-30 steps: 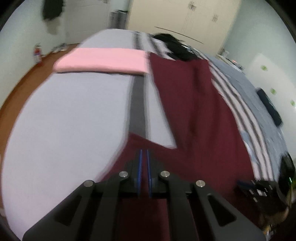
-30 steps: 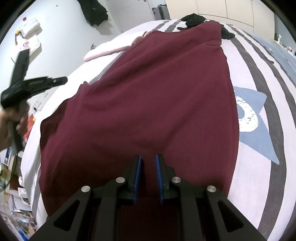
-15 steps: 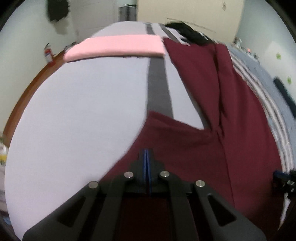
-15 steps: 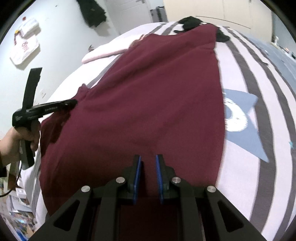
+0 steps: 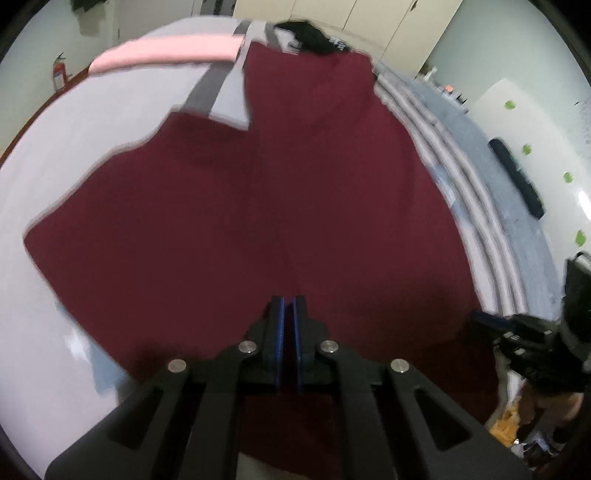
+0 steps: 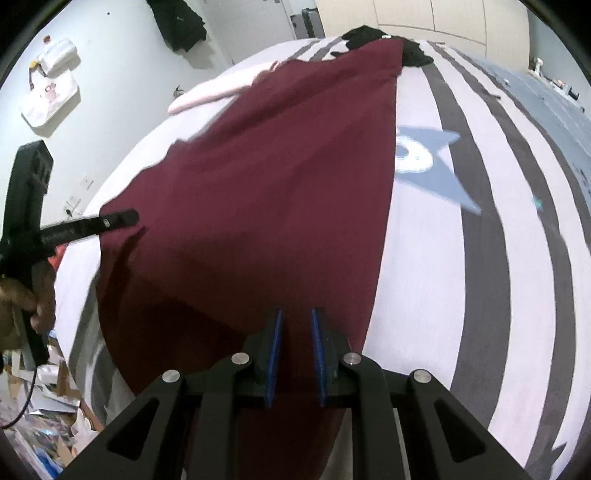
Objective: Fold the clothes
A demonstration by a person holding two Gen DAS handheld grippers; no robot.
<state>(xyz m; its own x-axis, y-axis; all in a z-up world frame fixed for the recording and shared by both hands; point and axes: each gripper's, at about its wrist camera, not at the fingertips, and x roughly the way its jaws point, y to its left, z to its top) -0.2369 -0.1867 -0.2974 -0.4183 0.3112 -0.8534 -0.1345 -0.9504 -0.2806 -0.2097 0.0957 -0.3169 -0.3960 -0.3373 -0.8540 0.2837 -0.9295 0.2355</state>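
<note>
Pale walls and cream wardrobe doors (image 5: 369, 22) stand behind a wide bed (image 6: 424, 258) covered with a white sheet with dark grey stripes and a blue star print (image 6: 432, 173). On this bed lies a dark red garment (image 6: 266, 177), spread long from the near edge of the bed toward the far end. Beyond the garment's far end is a heap of black clothes (image 6: 384, 40), and to the far left of the garment rests a folded pink cloth (image 5: 166, 53). The left gripper (image 5: 288, 306) has its fingers (image 5: 275, 332) pressed almost together on the near left part of the garment, and the red cloth passes between them. The right gripper (image 6: 295, 321) holds the near right edge of the garment; its fingers (image 6: 275, 354) stand a little apart with a thick fold of the red cloth between them. In the right wrist view a hand (image 6: 33, 295) carrying the left gripper is seen left of the garment, above a cluttered floor (image 6: 40, 417).
</note>
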